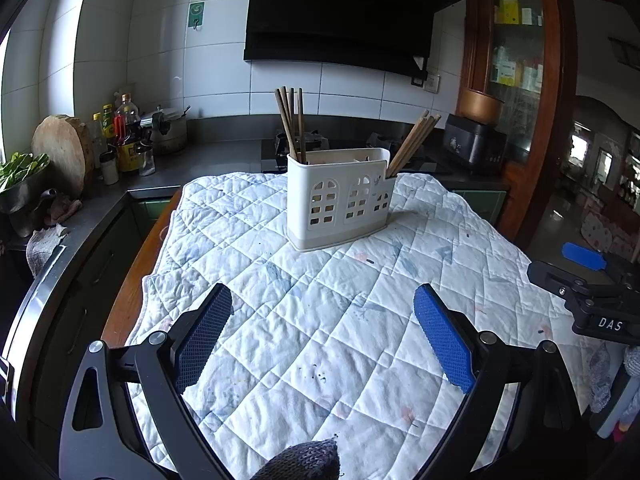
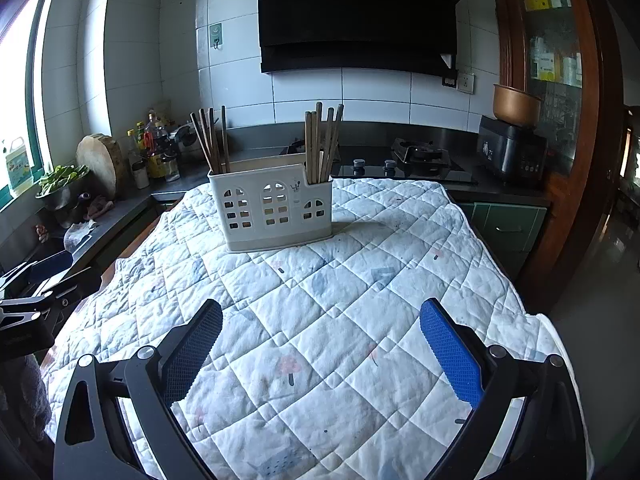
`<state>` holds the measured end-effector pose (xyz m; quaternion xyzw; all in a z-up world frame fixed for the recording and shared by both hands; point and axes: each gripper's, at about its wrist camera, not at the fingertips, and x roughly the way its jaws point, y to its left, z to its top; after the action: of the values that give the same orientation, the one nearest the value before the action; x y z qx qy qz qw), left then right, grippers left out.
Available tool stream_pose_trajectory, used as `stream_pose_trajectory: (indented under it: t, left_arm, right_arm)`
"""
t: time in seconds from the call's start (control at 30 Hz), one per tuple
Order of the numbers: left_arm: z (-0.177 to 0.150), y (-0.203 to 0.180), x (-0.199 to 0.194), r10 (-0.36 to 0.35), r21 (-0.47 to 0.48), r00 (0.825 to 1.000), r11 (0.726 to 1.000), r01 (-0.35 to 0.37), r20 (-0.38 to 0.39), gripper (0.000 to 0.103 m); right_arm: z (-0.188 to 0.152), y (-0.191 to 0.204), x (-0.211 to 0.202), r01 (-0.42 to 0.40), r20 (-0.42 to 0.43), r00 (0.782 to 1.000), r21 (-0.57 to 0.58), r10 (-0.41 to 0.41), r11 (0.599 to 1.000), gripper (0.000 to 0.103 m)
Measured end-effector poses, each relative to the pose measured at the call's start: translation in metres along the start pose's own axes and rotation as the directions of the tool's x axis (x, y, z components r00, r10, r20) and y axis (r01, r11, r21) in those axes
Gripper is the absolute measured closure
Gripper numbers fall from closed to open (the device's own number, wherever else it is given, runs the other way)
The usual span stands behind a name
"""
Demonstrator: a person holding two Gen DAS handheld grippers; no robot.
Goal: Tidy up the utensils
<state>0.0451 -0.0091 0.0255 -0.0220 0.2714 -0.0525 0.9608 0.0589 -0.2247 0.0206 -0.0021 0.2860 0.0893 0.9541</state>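
Left gripper [image 1: 323, 332]: fingers [image 1: 204, 340] spread wide, blue textured pads facing each other, nothing between them; poised over the near part of the quilted cloth [image 1: 320, 320].

Right gripper [image 2: 322, 344]: fingers [image 2: 452, 352] likewise spread wide and empty, over the same cloth. In the left wrist view its black body shows at the right edge with one blue pad.

Quilted cloth: white, faint printed motifs, creased; covers the worktop [image 1: 132, 280], whose brown wood edge shows along the left side.

Utensil holder [image 2: 276, 208]: off-white plastic, upright on the far half of the cloth, well apart from both grippers. Front wall pierced with arched window cut-outs; divided into compartments, the right end one lower-walled.

Chopsticks, left group [image 2: 212, 140]: brown, standing in the holder's left end compartment, fanned slightly.

Chopsticks, right group [image 2: 324, 140]: brown, standing in the right end compartment, leaning right in the left wrist view.

Middle compartment: contents cannot be told.

Background: dark kitchen counter [image 2: 500, 188] with stove, bottles, round chopping block [image 1: 60, 152]; black range hood [image 2: 356, 16] above.
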Motion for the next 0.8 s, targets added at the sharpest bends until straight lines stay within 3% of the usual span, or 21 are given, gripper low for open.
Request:
stream_pose_trajectory:
  t: [0.37,0.8]
  left_arm:
    - [-0.0004,-0.0040,0.0008,-0.027,0.010,1.000,1.000,0.027,-0.014,0.011]
    - [-0.0029,0.0031,0.0026,0.008,-0.004,1.000,1.000,-0.008,-0.024,0.011]
  right_arm:
    - [-0.0001,0.0006,-0.0023,-0.006,0.002,1.000,-0.003,0.006,1.000,0.007]
    - [-0.0012,0.0008,-0.0029,-0.006,0.005,1.000,-0.013,0.006,1.000,0.007]
